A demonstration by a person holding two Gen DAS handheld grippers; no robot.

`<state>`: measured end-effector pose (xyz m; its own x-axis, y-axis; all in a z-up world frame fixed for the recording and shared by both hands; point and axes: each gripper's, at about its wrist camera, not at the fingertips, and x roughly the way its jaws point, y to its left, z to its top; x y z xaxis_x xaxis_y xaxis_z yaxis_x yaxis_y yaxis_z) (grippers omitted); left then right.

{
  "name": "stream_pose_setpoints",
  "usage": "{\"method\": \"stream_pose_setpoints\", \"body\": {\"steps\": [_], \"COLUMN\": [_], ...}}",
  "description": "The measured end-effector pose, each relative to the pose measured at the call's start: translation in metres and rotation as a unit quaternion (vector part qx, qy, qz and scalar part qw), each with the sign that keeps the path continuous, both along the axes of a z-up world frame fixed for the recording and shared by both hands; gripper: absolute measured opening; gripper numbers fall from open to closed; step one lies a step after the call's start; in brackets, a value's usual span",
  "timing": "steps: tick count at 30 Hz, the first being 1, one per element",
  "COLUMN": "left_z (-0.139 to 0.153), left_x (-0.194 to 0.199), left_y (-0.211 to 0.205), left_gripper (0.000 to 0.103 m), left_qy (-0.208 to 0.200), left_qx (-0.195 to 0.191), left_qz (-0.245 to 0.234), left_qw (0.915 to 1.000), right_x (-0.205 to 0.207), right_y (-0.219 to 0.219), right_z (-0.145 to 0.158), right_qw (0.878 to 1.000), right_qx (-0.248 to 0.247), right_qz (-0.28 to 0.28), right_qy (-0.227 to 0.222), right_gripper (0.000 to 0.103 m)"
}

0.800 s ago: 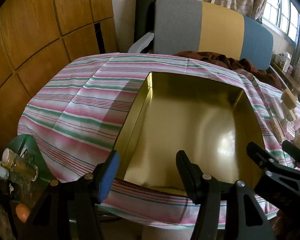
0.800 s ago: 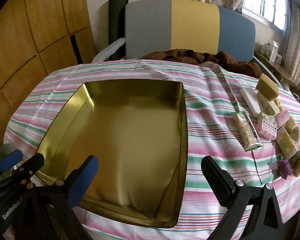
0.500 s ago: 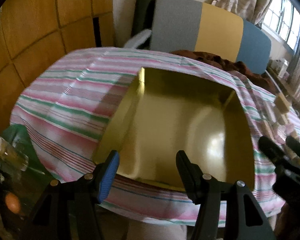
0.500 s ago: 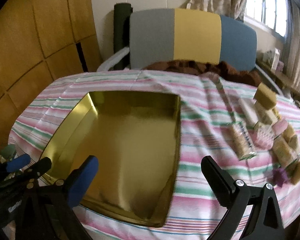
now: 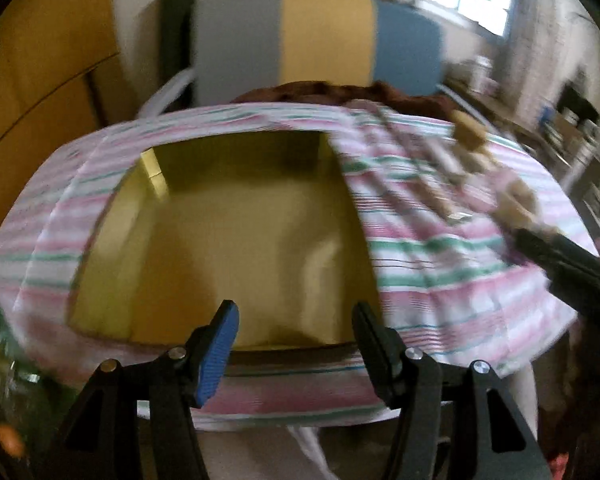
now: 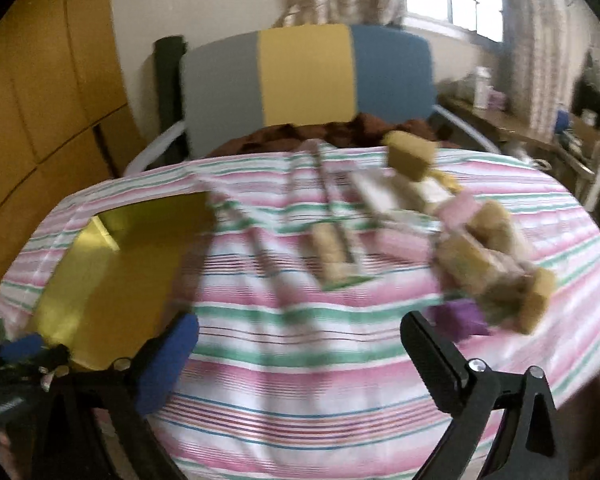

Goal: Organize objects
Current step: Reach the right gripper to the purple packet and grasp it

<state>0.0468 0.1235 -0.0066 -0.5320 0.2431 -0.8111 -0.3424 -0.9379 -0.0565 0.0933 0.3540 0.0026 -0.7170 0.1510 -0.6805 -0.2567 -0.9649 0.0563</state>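
Striped-cloth surface (image 6: 300, 344): small wrapped packets (image 6: 480, 256), likely light and crushable, take by flat sides; both grippers, left gripper (image 5: 294, 332) and right gripper (image 6: 300, 344), released, empty.

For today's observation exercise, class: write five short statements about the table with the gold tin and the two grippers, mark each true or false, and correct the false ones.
1. The gold tin has nothing inside it. True.
2. The small packets are already in the tin. False: they lie on the striped cloth to the right of the tin.
3. The right gripper grips a packet. False: its fingers stand wide apart with nothing between them.
4. The left gripper holds nothing. True.
5. The cloth is plain white. False: it has pink, green and white stripes.
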Motion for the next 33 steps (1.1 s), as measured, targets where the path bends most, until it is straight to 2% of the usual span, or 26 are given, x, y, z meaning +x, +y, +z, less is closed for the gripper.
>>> {"method": "stream_pose_setpoints", "body": {"steps": [3, 6, 11, 18, 20, 21, 22, 24, 29, 31, 33], "left_z": [0.001, -0.005, -0.009, -0.010, -0.011, -0.012, -0.014, -0.018, -0.025, -0.027, -0.030], "left_x": [0.006, 0.014, 0.023, 0.011, 0.004, 0.000, -0.005, -0.014, -0.038, -0.047, -0.056], "left_y": [0.024, 0.051, 0.076, 0.105, 0.110, 0.114, 0.117, 0.124, 0.147, 0.160, 0.177], "left_gripper": [0.060, 0.060, 0.060, 0.060, 0.062, 0.067, 0.076, 0.086, 0.086, 0.094, 0.103], "left_qy": [-0.013, -0.018, -0.037, -0.053, -0.060, -0.064, -0.069, -0.074, -0.075, -0.070, -0.058], "left_qx": [-0.001, -0.011, 0.000, 0.019, 0.035, 0.037, 0.035, 0.030, 0.051, 0.055, 0.037], "left_qz": [-0.042, -0.073, -0.096, -0.111, -0.113, -0.109, -0.106, -0.101, -0.093, -0.100, -0.105], "left_qw": [0.9990, 0.9971, 0.9947, 0.9922, 0.9912, 0.9913, 0.9914, 0.9917, 0.9916, 0.9910, 0.9921], "right_x": [0.015, 0.022, 0.024, 0.008, 0.003, -0.001, -0.003, -0.005, -0.004, -0.002, -0.001], "right_y": [0.036, 0.071, 0.125, 0.147, 0.147, 0.148, 0.149, 0.152, 0.157, 0.154, 0.152], "right_z": [-0.010, -0.024, -0.044, -0.066, -0.072, -0.077, -0.080, -0.087, -0.095, -0.098, -0.100], "right_qw": [1.000, 1.000, 0.999, 0.999, 0.999, 0.999, 0.999, 0.998, 0.995, 0.995, 0.995], "right_qx": [-0.002, 0.002, -0.015, -0.032, -0.034, -0.038, -0.042, -0.060, -0.098, -0.096, -0.090], "right_qz": [-0.012, -0.023, -0.030, -0.007, 0.001, 0.003, 0.001, -0.004, -0.014, -0.020, -0.024], "right_qy": [0.005, -0.008, -0.024, -0.027, -0.027, -0.027, -0.029, -0.025, 0.001, 0.013, 0.018], "right_gripper": [0.092, 0.082, 0.077, 0.075, 0.069, 0.067, 0.065, 0.065, 0.060, 0.060, 0.060]}}
